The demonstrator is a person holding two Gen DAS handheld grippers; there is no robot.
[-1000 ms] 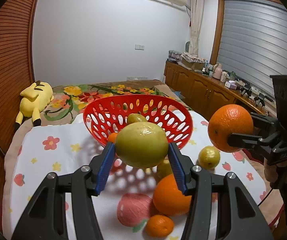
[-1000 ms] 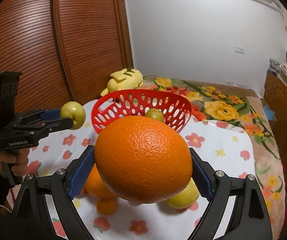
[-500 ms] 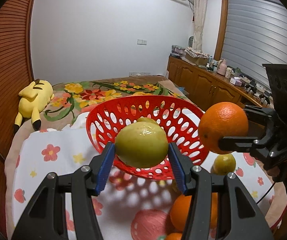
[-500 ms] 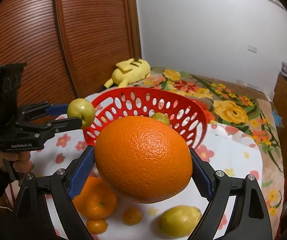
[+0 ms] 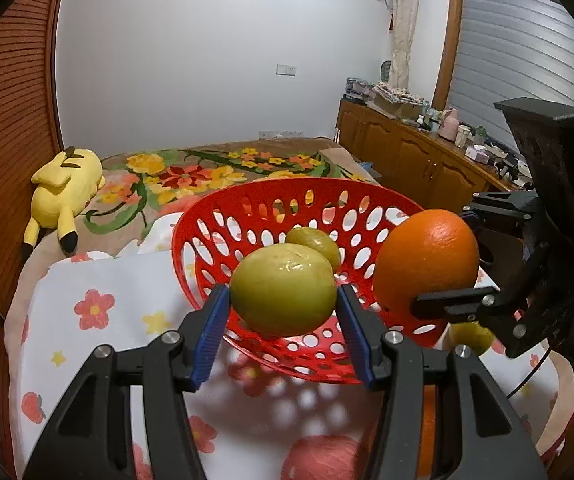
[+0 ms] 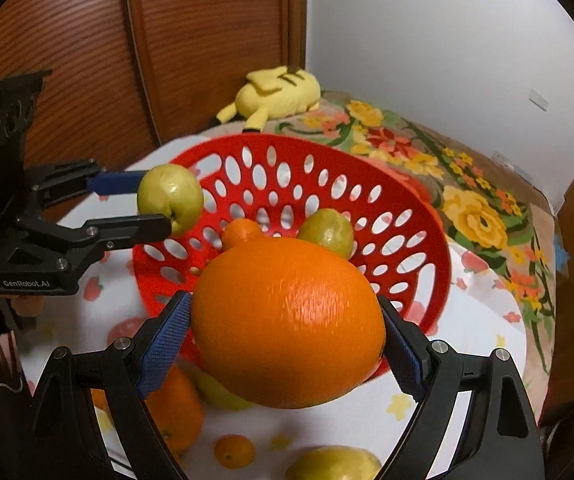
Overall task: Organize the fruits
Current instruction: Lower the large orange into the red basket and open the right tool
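My left gripper (image 5: 283, 312) is shut on a yellow-green apple (image 5: 283, 294), held just over the near rim of the red perforated basket (image 5: 271, 204). My right gripper (image 6: 287, 332) is shut on a big orange (image 6: 287, 328), also at the basket's (image 6: 407, 216) near edge. Inside the basket lie a green fruit (image 6: 327, 234) and a small orange one (image 6: 241, 232). In the left wrist view the held orange (image 5: 427, 260) hangs at the basket's right side; in the right wrist view the held apple (image 6: 170, 198) hangs at its left rim.
Loose fruit lies on the flowered white cloth (image 5: 99, 320) below the grippers: an orange (image 6: 179, 408), a small tangerine (image 6: 234, 451), a yellow fruit (image 6: 333, 464). A yellow plush toy (image 5: 65, 196) lies on the floral blanket behind. Wooden cabinets (image 5: 415, 164) stand at the right.
Both grippers have moved forward toward the basket with their fruits; the basket now looms larger and lies right under the held apple and orange. The right gripper has tipped further down.
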